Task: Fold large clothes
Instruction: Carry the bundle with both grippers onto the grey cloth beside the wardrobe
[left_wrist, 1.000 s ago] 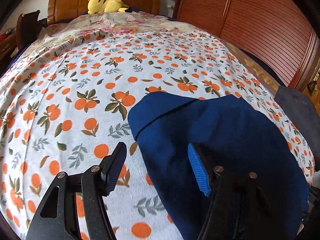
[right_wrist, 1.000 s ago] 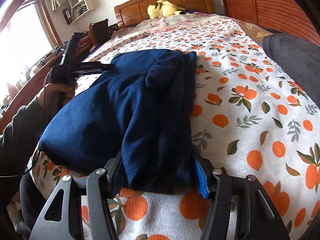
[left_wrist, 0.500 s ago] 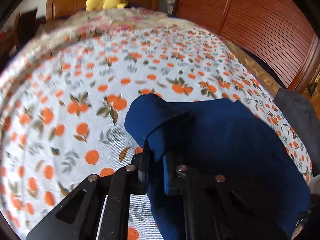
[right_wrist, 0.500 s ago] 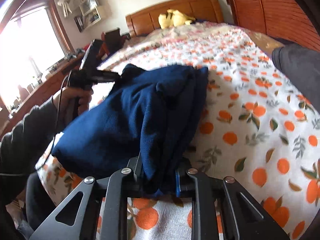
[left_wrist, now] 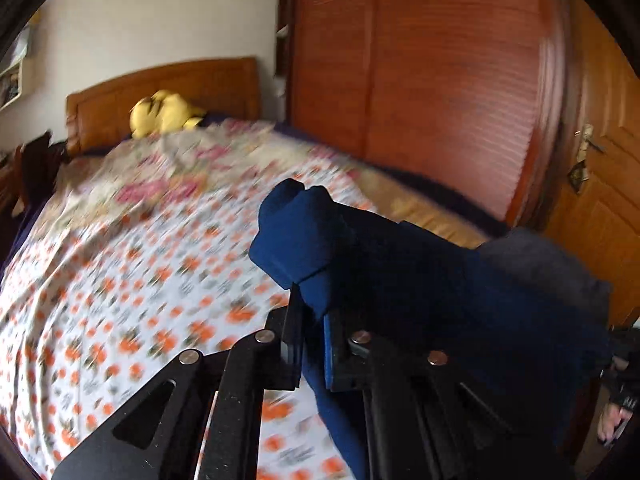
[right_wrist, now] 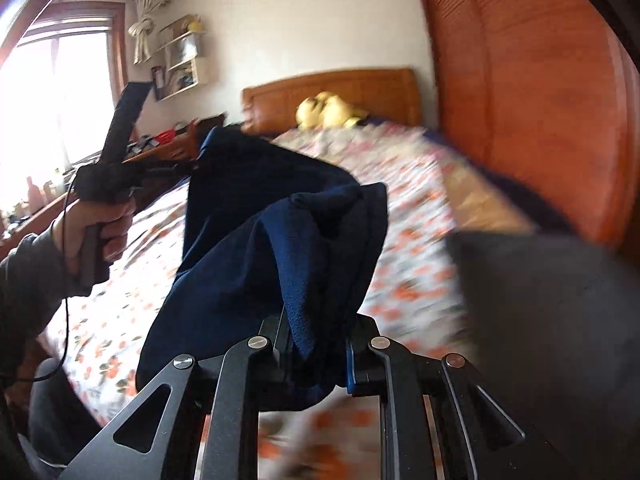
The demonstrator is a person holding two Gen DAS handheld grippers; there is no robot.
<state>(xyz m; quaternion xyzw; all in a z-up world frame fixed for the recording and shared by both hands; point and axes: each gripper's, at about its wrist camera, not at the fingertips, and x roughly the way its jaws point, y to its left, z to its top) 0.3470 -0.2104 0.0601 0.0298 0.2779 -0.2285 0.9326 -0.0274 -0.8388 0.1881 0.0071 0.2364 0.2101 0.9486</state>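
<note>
A folded navy blue garment (left_wrist: 420,280) hangs in the air above the bed. My left gripper (left_wrist: 312,340) is shut on one bunched end of it. My right gripper (right_wrist: 316,354) is shut on the other end (right_wrist: 304,248); the cloth sags between the two. In the right wrist view the left gripper (right_wrist: 116,160) shows at the left, held up in a hand, with the garment stretching from it. The bed's orange-print sheet (left_wrist: 120,280) lies below, blurred by motion.
A dark grey garment (right_wrist: 552,320) lies at the bed's right edge. A yellow plush toy (left_wrist: 164,114) sits by the wooden headboard (left_wrist: 180,88). A red-brown wardrobe (left_wrist: 440,80) stands along the right side. A cluttered desk and window (right_wrist: 52,100) are at the left.
Both grippers closed on the ends of the navy garment and lifted it off the bed. Both cameras have tilted up and the views are now blurred.
</note>
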